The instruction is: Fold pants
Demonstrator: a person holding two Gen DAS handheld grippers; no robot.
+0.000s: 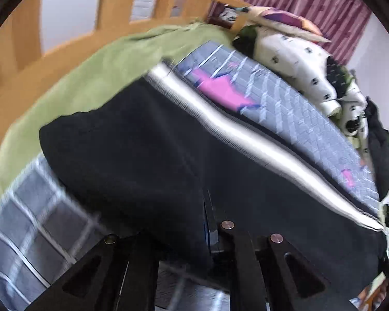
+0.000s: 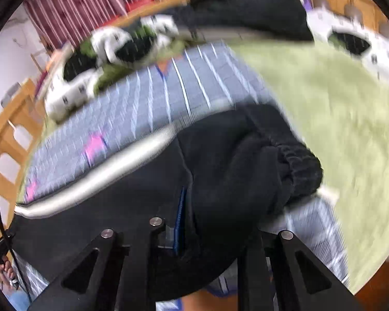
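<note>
Apparently the fold is only begun: the black pants [image 1: 142, 150] are seen lying on the bed, over a grey checked sheet [image 1: 293, 119] and partly over a green blanket [image 1: 90, 77], with their near edge lifted. The left tool [image 1: 210, 233] is pinched nearly shut on black cloth close to one end of the garment, and the right tool [image 2: 181, 223] is likewise clamped narrow on cloth next to the gathered elastic band [image 2: 298, 165], which is bunched up just beside its grip. A white side stripe [image 1: 259, 142] is shown running along the far edge, so the long axis is judged to lie across both views, roughly parallel to the near side of the bed, with the gathered end toward the right hand. No finished crease can be made out; the blur hides much detail. Carrying the gripped edge over to the striped edge, laying it flat and any further halving are judged to remain.
</note>
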